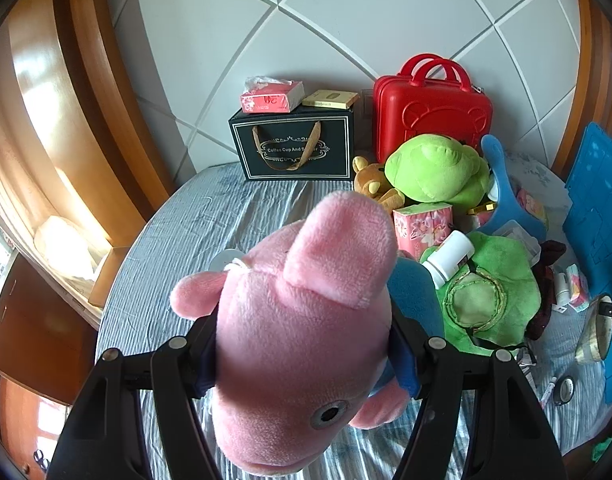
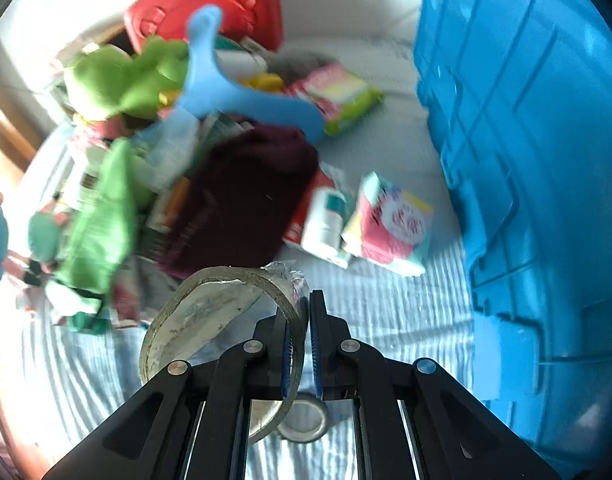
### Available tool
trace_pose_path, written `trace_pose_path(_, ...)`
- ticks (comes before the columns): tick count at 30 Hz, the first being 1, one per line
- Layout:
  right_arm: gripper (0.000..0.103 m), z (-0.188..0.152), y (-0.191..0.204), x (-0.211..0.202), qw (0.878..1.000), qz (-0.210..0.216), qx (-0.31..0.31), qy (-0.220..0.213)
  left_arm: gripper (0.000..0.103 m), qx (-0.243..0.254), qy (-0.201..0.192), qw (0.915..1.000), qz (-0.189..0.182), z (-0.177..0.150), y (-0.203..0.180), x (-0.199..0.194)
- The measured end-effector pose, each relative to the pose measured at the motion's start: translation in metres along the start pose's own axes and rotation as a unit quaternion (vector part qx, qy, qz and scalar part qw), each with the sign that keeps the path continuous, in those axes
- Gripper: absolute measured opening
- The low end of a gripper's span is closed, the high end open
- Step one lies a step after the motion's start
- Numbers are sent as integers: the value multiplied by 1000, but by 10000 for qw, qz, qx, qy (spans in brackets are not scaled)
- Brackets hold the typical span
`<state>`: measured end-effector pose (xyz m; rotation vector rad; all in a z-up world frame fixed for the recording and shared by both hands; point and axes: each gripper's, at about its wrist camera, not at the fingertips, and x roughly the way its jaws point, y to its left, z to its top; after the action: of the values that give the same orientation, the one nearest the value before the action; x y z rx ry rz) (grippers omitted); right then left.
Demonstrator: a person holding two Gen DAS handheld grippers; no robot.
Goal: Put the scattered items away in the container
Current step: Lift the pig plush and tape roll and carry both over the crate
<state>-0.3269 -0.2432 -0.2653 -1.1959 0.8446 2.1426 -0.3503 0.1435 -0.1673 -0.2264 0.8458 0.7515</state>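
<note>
left gripper (image 1: 306, 356) clamped on pink plush toy (image 1: 306, 320) | right gripper (image 2: 306, 316) pinching tape roll (image 2: 222, 332) wall, beside blue container (image 2: 525, 160)

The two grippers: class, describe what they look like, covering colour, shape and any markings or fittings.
Both the left gripper and the right gripper are built alike: matt black plastic, each with two angular fingers on hinged link arms. Round silver rivets mark the pivots. The fingers' inner faces carry blue pads. No cables, lettering or sleeves are visible in either view.
</note>
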Motion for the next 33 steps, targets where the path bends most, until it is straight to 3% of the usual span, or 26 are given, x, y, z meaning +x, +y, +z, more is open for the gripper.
trace_pose_path(9, 8, 18, 36, -43, 9977, 399, -337, -438, 67, -125, -278, 9995, 111, 10, -8, -44)
trace_pose_path(19, 8, 24, 45, -103, 9899, 865, -713, -866, 67, -64, -664, 9977, 71, 24, -34, -97)
trace_pose_path(29, 8, 26, 25, -168, 9783, 1208, -912, -1416, 67, 204, -1229, 9919, -249, 59, -97, -149)
trace_pose_path(33, 8, 24, 5, -190, 9773, 1117, -729, -1644, 67, 392, -1484, 9868, -508, 80, -136, -167)
